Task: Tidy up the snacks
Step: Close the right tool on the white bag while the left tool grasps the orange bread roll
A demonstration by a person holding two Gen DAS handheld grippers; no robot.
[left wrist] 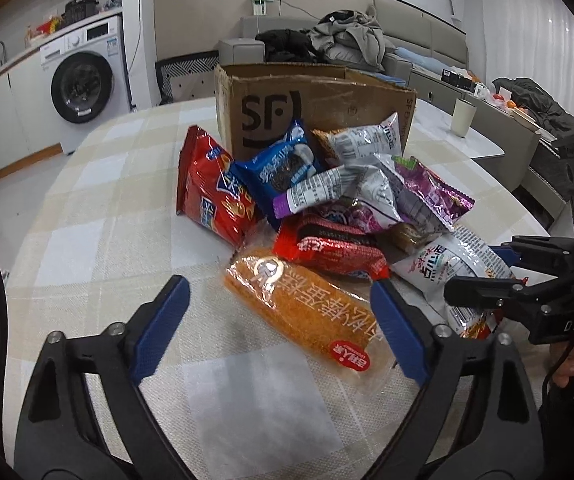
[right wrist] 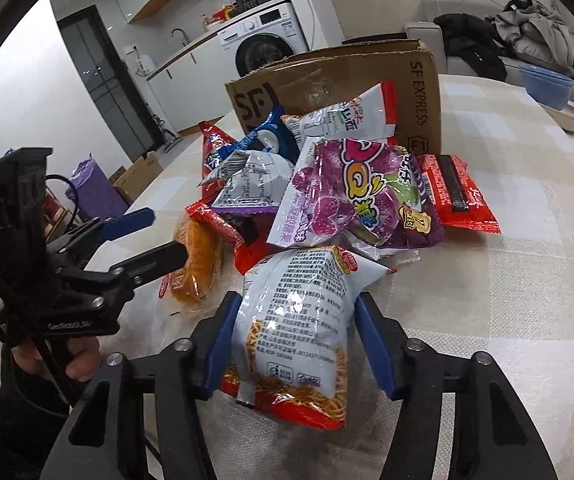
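A pile of snack packets lies on the checked tablecloth in front of a brown SF cardboard box [left wrist: 311, 104], also in the right wrist view [right wrist: 367, 80]. My left gripper [left wrist: 283, 304] is open, its blue fingers either side of an orange meat-floss cake packet [left wrist: 299, 304]. My right gripper [right wrist: 295, 320] stands around a white and red noodle snack bag [right wrist: 299, 320], its blue pads against the bag's sides. That bag also shows in the left wrist view [left wrist: 447, 268]. A purple candy bag [right wrist: 351, 196] lies just beyond it.
Red cracker bag [left wrist: 211, 188], blue cookie packet [left wrist: 283, 160] and red packets [left wrist: 327, 248] fill the pile. A pale cup [left wrist: 463, 116] stands at the far right. A blue bowl [right wrist: 543, 88] sits at the table's far edge. A washing machine [left wrist: 83, 80] stands behind.
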